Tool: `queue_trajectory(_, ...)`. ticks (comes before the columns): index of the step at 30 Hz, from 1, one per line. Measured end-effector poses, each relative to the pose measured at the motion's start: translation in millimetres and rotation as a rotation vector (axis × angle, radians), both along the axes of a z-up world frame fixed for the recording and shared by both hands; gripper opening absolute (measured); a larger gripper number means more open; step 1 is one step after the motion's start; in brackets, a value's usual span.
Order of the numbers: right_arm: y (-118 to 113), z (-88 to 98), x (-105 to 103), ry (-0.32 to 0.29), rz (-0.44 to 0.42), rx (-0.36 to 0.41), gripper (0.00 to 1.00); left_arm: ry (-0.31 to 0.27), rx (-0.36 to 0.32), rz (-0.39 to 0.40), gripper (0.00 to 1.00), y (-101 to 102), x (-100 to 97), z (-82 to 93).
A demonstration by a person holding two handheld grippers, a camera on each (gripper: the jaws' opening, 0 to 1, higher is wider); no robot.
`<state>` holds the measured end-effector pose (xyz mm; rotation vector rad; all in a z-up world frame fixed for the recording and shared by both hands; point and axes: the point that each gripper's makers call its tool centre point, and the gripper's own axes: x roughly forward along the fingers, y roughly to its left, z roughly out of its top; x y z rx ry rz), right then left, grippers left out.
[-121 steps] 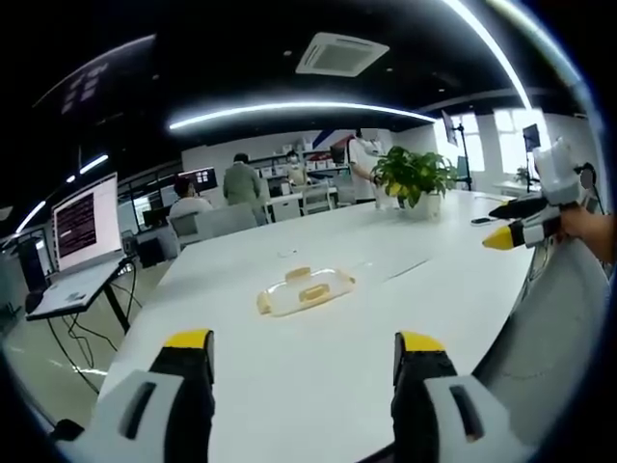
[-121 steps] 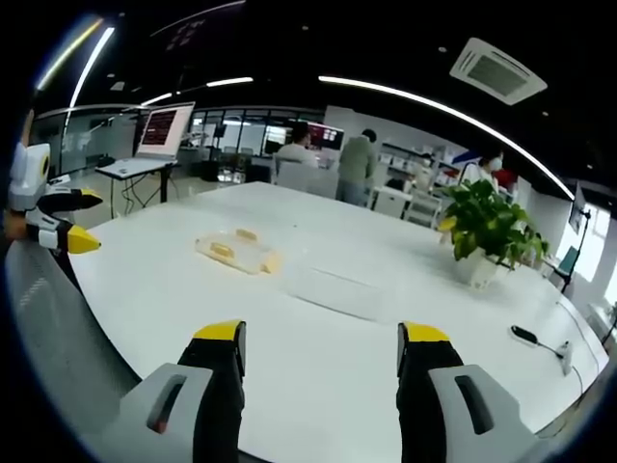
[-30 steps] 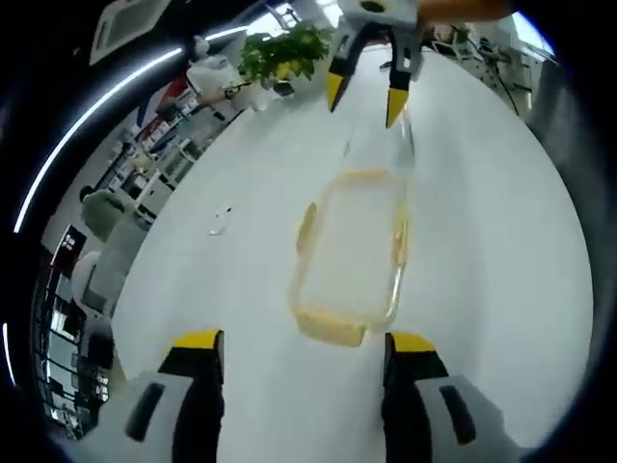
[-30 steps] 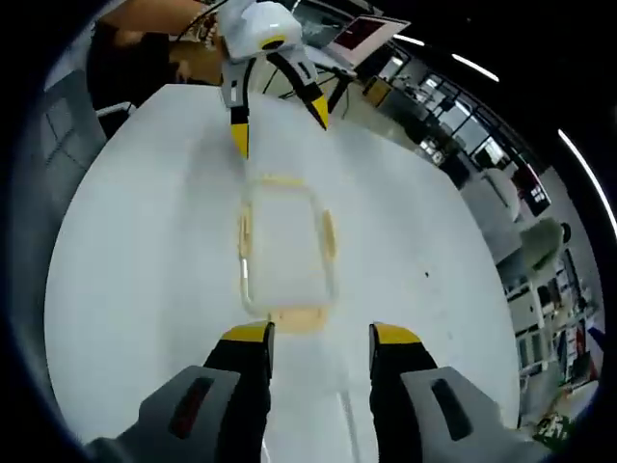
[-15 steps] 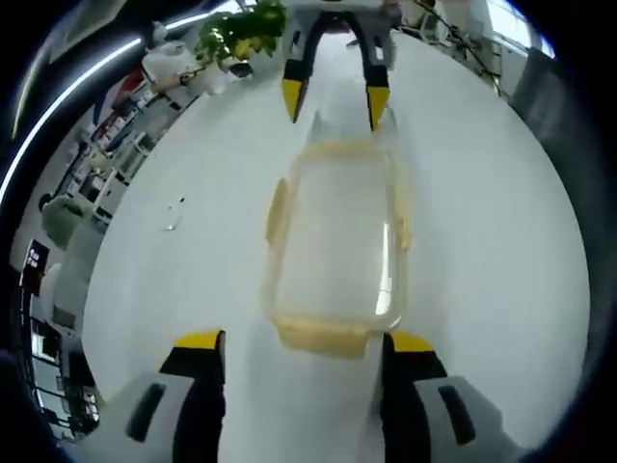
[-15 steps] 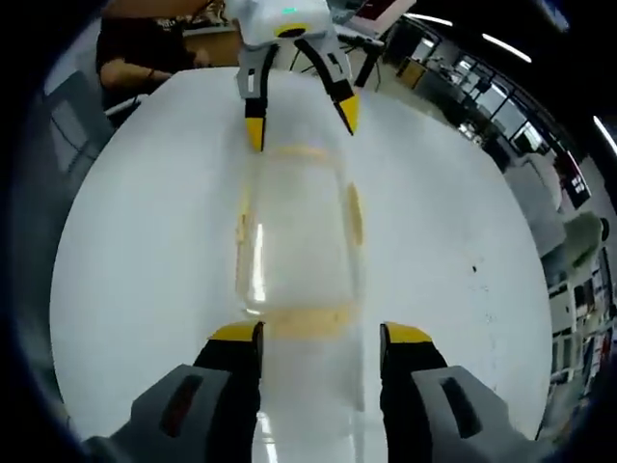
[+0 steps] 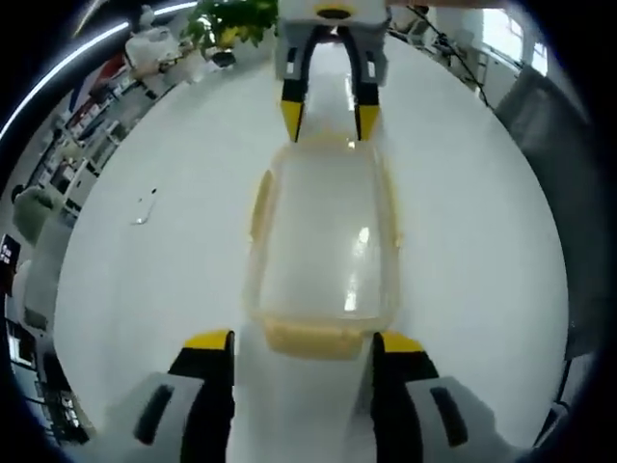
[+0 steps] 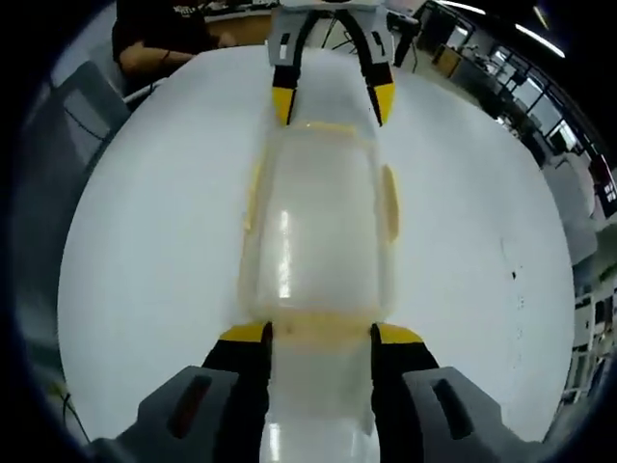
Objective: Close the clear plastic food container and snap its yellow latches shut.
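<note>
Fingers of the left gripper (image 7: 302, 340) and right gripper (image 8: 319, 335) stand spread at opposite short ends of the clear rectangular plastic food container (image 7: 323, 236) on the white counter (image 7: 174, 241), so each should press its yellow end latch (image 7: 313, 338) squarely down.

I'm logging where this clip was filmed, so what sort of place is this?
Probably an open-plan office: a big white table holds the food container, with a potted plant at its far end, and rows of desks beyond.
</note>
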<state>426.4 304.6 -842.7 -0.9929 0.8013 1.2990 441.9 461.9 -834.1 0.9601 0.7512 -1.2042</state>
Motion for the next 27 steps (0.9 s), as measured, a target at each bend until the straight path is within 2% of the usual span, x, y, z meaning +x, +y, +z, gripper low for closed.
queue_trajectory(7,0.1,0.0,-0.6,0.012,0.003,0.002,0.38,0.053,0.021,-0.046,0.4,-1.9,-10.3,-2.7)
queue_trajectory(14,0.2,-0.1,0.9,0.024,-0.006,0.006,0.37,0.078,0.025,-0.044,0.39,-1.1,-9.3,-2.9)
queue_trajectory(15,-1.1,-1.3,-0.8,0.049,-0.025,0.007,0.37,0.086,0.023,-0.049,0.38,-1.0,-10.4,-3.2)
queue_trajectory(18,-1.2,-1.1,-3.1,0.067,-0.012,0.021,0.37,0.103,0.005,-0.034,0.34,-0.4,-11.5,-3.1)
queue_trajectory(22,0.3,-1.0,-3.1,0.066,-0.014,0.011,0.37,0.097,0.003,-0.053,0.33,0.6,-12.5,-2.6)
queue_trajectory(27,1.1,-2.0,-2.3,0.098,-0.032,0.009,0.37,0.104,0.017,-0.044,0.33,1.2,-12.5,-3.2)
